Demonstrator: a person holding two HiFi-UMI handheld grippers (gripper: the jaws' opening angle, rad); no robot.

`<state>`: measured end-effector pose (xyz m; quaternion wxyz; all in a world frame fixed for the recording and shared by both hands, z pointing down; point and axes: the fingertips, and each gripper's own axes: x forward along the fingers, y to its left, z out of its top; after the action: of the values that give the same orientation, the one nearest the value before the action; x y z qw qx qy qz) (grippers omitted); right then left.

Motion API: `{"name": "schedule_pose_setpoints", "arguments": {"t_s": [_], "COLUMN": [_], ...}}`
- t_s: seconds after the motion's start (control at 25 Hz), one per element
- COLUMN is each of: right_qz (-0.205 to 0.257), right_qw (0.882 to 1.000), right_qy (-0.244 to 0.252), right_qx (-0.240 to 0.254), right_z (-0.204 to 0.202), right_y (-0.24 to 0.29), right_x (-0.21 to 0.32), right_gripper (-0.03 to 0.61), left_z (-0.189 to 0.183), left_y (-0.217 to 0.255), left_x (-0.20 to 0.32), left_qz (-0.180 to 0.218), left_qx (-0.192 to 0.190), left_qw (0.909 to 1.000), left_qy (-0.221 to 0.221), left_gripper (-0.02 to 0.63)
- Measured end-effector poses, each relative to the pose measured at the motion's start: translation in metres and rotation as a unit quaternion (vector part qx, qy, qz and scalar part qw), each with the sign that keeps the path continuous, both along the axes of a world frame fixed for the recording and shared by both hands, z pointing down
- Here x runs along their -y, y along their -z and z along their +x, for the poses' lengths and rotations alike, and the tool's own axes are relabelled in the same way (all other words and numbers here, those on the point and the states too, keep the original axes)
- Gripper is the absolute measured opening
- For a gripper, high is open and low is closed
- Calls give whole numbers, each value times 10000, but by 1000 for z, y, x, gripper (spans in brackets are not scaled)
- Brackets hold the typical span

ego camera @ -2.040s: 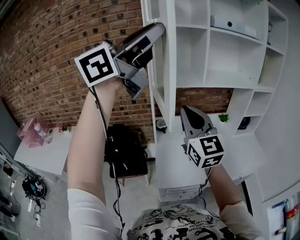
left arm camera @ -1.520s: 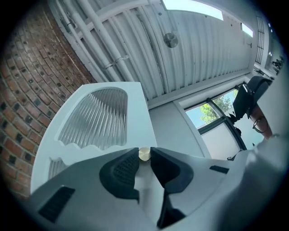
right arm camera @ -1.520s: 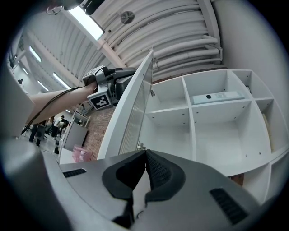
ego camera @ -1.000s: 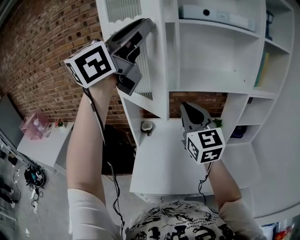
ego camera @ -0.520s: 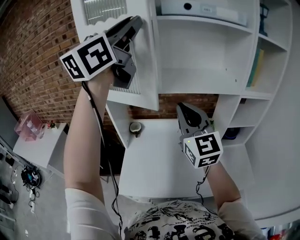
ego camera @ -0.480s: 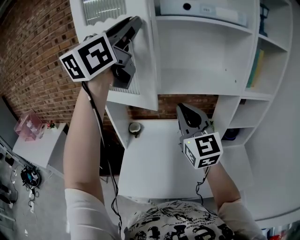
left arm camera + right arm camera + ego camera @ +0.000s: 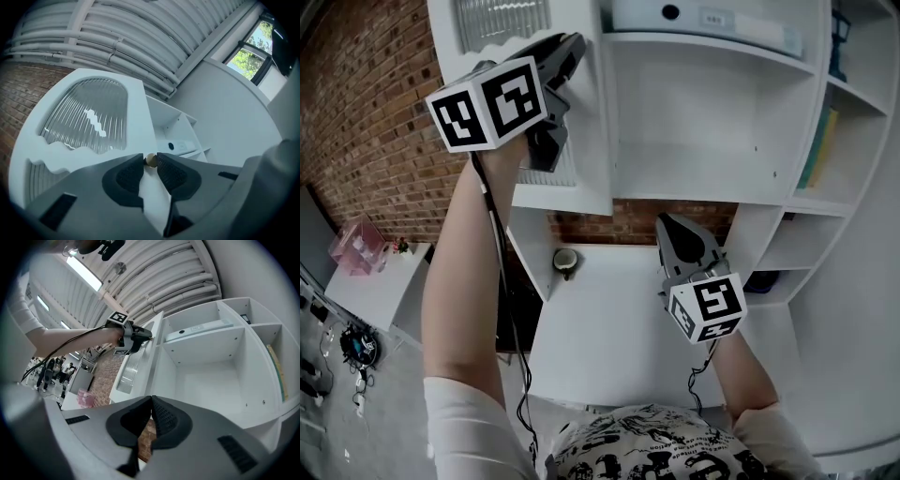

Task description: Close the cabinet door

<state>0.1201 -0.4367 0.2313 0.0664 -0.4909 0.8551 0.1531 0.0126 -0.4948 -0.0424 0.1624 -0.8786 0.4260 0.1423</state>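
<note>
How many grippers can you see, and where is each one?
2. The left gripper is raised at the cabinet door, jaws closed on its small round knob. The right gripper hangs lower, before the open shelves, jaws together and empty. None seems hidden.

both arms raised, left high, right lower

the left arm [image 7: 461, 272] stretches up and the left gripper [image 7: 572, 43] tilts upward at its end, jaw tips pinched on a small knob [image 7: 150, 160]. the right arm [image 7: 741, 367] is bent nearer the chest. the right gripper [image 7: 671, 221] points slightly up, its jaws pressed together at the tips.
</note>
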Motion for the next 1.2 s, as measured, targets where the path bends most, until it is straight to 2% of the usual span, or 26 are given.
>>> {"name": "schedule_pose_setpoints", "arguments": {"t_s": [0.28,0.56,0.96,1.12,1.2], "right_qz": [-107,-180,-232,-228,-165], "right_qw": [9999,9998,9994,9993,9993], "right_qy": [55,92,214,215,231], "right_qx": [38,-24,-124,-199,-245], "right_z": [8,12,2,-5,-9], "right_y": [-11,-17,-20,-22,-24], "right_x": [18,30,35,27,20], "right_gripper": [15,15,15,15,15], "left_z": [8,12,12,9,8], "left_y": [0,0,-1,-6,-16], "left_x": [26,45,45,40,37], "left_qz": [-41,69,178,435,434], "left_qx": [158,263,248,340,360], "left_qw": [9991,9981,9981,9954,9951], "left_qy": [384,552,535,788,809], "left_gripper": [103,104,104,103,103]}}
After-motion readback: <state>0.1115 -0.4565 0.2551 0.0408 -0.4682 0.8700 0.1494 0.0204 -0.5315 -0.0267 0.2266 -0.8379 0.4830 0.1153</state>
